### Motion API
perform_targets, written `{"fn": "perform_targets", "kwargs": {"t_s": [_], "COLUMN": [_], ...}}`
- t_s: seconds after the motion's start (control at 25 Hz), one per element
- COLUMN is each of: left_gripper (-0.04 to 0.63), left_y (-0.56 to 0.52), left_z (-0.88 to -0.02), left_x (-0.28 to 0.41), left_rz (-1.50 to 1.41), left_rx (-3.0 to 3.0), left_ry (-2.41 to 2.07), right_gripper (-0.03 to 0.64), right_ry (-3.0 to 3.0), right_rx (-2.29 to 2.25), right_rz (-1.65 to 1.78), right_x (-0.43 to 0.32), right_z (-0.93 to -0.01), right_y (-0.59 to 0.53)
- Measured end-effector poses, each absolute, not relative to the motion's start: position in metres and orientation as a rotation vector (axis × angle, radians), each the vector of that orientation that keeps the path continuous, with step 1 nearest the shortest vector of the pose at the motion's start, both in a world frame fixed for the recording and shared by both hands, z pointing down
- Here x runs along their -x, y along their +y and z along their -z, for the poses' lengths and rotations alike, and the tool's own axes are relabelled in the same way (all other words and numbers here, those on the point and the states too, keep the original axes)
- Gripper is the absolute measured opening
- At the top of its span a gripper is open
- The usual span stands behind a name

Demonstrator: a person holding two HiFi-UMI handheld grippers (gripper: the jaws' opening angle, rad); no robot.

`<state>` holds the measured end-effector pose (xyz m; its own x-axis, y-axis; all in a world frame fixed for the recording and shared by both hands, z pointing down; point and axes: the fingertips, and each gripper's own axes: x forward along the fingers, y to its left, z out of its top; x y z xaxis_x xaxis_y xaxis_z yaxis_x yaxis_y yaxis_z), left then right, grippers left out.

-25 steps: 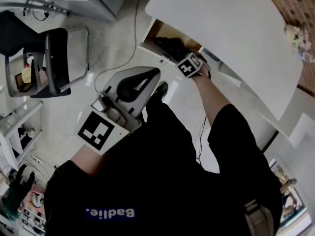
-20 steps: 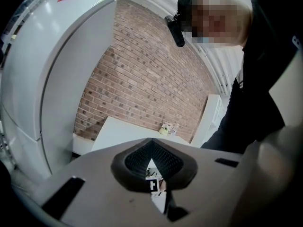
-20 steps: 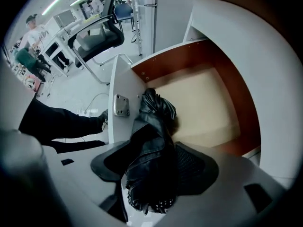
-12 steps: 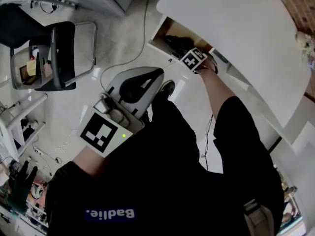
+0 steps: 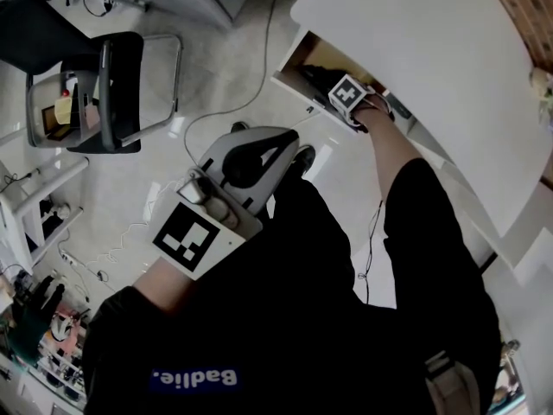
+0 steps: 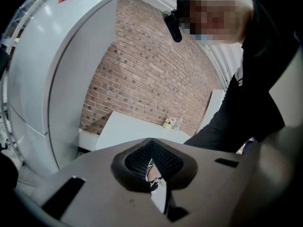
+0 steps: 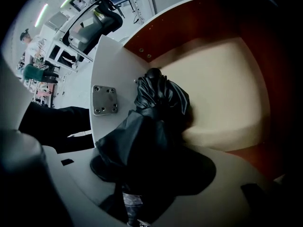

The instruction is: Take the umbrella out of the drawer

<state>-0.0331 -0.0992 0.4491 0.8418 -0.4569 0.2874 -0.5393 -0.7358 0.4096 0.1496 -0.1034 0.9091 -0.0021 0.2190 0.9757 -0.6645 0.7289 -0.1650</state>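
The black folded umbrella (image 7: 158, 98) lies in the open drawer (image 7: 222, 93), against its white front panel. My right gripper (image 7: 147, 171) is shut on the umbrella's near end, and black fabric fills the space between the jaws. In the head view the right gripper (image 5: 350, 95) reaches into the drawer (image 5: 298, 59) under the white table (image 5: 415, 50); a dark bit of the umbrella (image 5: 318, 76) shows beside it. My left gripper (image 5: 281, 141) hangs shut and empty above the floor, in front of the person's body. In its own view, the left gripper (image 6: 152, 162) points up at a brick wall.
A black chair (image 5: 104, 93) with a metal frame stands on the pale floor at left. A cable (image 5: 251, 67) runs across the floor toward the drawer. A metal plate (image 7: 104, 100) is screwed to the drawer's front panel. Shelves with clutter sit at the far left.
The right gripper has edged a little deeper into the drawer. The left gripper has drifted slightly up and right, and the head view has shifted with it.
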Motion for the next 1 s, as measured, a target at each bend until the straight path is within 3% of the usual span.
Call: {"fn": "perform_targets", "kwargs": {"t_s": [0.4, 0.56, 0.72, 1.0], "left_gripper": [-0.003, -0.003, -0.003, -0.003], "left_y": [-0.092, -0.089, -0.085, -0.089], "left_z": [-0.439, -0.434, -0.426, -0.399], "left_x": [0.041, 0.046, 0.047, 0.053], "left_rz": [-0.204, -0.196, -0.180, -0.148], "left_rx": [-2.522, -2.523, -2.530, -2.580], "left_ry": [-0.747, -0.742, -0.716, -0.657], "right_gripper": [0.230, 0.227, 0.226, 0.225], "right_ry": [-1.440, -1.450, -1.697, -1.723], "right_rx": [-0.463, -0.479, -0.433, -0.539], "right_rz": [-0.677, -0.687, -0.836, -0.780], "right_x": [-0.154, -0.155, -0.105, -0.115], "right_z": [-0.883, -0.864, -0.841, -0.775], "right_y": [-0.105, -0.098, -0.083, -0.066]}}
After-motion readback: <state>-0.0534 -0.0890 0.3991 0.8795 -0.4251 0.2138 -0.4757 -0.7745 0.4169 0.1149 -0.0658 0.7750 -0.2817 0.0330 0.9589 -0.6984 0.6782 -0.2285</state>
